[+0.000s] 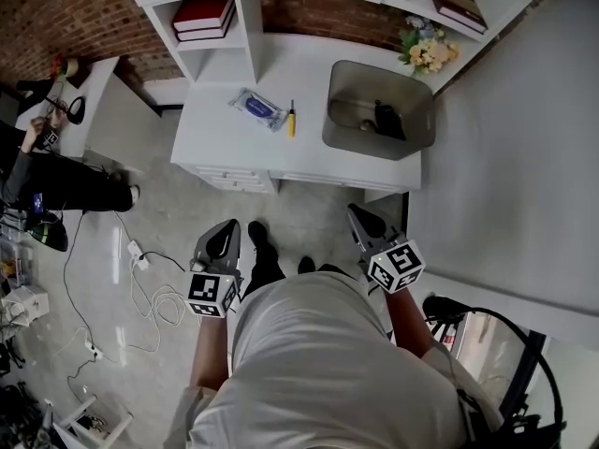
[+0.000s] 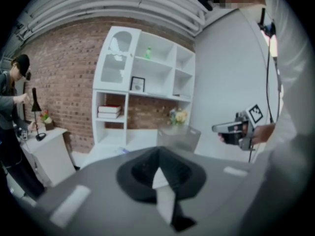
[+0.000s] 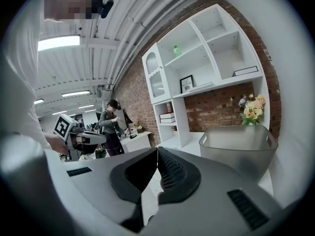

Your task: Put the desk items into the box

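Note:
On the white desk (image 1: 225, 138) lie a wipes packet (image 1: 256, 107) and a small yellow pen-like item (image 1: 291, 120). At the desk's right end stands a grey translucent box (image 1: 348, 134) with a black item (image 1: 387, 120) inside it. The box also shows in the left gripper view (image 2: 178, 137) and the right gripper view (image 3: 238, 146). Both grippers hang over the floor, short of the desk's front edge. My left gripper (image 1: 225, 235) (image 2: 158, 151) is shut and holds nothing. My right gripper (image 1: 360, 218) (image 3: 157, 149) is shut and empty too.
A white shelf unit behind the desk holds red books (image 1: 203, 14) and a flower bunch (image 1: 429, 52). A person (image 1: 37, 171) works at a side table on the left. Cables (image 1: 140, 279) trail over the floor. A grey wall (image 1: 524, 157) borders the right.

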### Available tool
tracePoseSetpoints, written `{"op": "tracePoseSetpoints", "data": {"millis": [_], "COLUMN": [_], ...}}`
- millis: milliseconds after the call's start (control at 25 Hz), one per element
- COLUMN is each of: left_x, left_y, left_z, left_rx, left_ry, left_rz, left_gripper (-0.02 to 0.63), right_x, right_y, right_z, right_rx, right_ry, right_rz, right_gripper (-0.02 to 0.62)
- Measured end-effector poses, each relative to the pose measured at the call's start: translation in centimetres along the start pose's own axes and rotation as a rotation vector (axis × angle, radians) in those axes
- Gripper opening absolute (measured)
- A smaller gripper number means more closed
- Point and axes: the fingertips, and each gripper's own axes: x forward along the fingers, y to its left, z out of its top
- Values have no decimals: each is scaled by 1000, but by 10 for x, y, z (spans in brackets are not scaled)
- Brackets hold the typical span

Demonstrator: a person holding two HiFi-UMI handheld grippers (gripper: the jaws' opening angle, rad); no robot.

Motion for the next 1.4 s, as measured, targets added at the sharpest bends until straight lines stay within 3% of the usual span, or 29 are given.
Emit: {"op": "tracePoseSetpoints", "data": {"millis": [440, 1000, 1400], "left_x": [43, 96, 109], "left_y": [58, 120, 168], "left_z": [11, 32, 34], "left_rx": [10, 50, 72], "left_ry": [23, 55, 62], "left_rz": [-51, -200, -253], "left_gripper": [3, 3, 3], "right_x": [56, 126, 165], "right_y": [-15, -25, -18], "right_z": [12, 40, 50], "right_rx": [23, 39, 69], "right_ry": [15, 15, -3], "right_rz": [-58, -176, -220], "right_gripper": [3, 3, 2]}}
